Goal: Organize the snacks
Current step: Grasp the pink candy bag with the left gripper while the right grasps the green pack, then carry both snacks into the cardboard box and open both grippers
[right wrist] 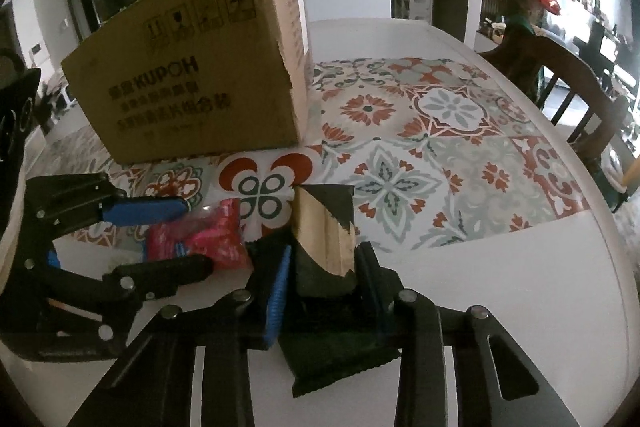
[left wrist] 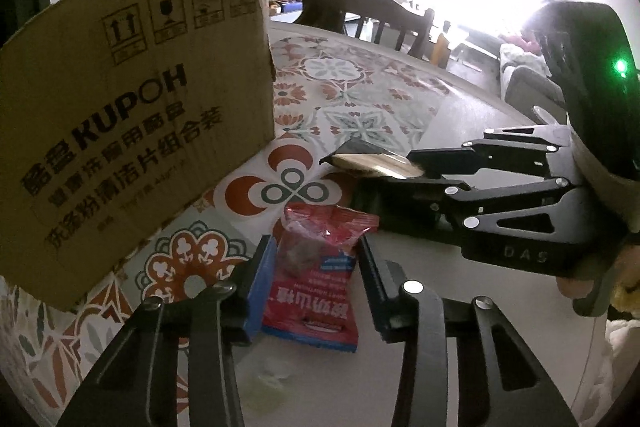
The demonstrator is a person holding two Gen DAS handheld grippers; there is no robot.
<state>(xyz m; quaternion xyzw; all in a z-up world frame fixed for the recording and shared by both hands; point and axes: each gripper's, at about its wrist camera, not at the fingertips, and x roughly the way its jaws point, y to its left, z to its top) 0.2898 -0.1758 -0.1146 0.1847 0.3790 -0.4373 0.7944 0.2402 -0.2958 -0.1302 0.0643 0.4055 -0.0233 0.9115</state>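
A red snack packet (left wrist: 312, 291) lies on the table, and my left gripper (left wrist: 316, 251) is shut on it, its blue pad on one side and its black finger on the other. The right wrist view shows the same packet (right wrist: 224, 239) pinched in the left gripper (right wrist: 196, 235). Just to its right, a dark and gold snack packet (right wrist: 324, 227) stands tilted up between the fingers of my right gripper (right wrist: 325, 255), which is shut on it. In the left wrist view, that packet (left wrist: 372, 161) pokes out of the right gripper (left wrist: 384, 171).
A large cardboard box (right wrist: 200, 75) printed KUPOH stands just behind both packets on a patterned mat (right wrist: 440, 147). The round white table (right wrist: 500, 287) curves off to the right. A wooden chair (right wrist: 560, 75) stands beyond its far right edge.
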